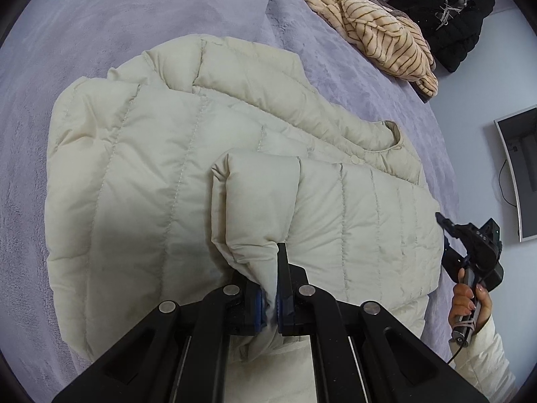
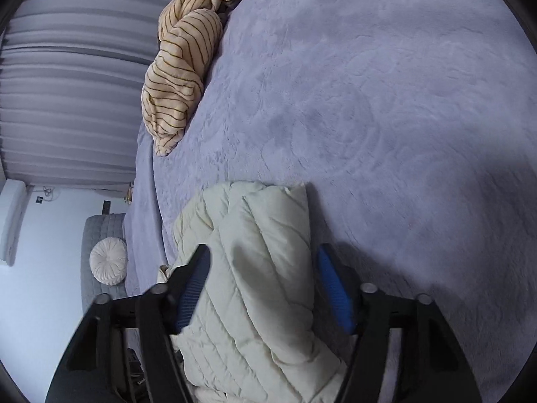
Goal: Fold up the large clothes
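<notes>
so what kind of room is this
Most likely a bedroom: the cream puffer jacket lies on a bed with a lilac plush cover, pleated curtains hang behind it, and a wall-mounted screen faces it.

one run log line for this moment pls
left gripper: shut on jacket sleeve | right gripper: open, straddling jacket | bed: jacket partly folded

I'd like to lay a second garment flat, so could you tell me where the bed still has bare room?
The lilac bedspread is bare across the wide stretch between the cream puffer jacket and the striped blanket. It is crowded by the bed's edge, where the jacket lies with the left gripper shut on its sleeve.
</notes>
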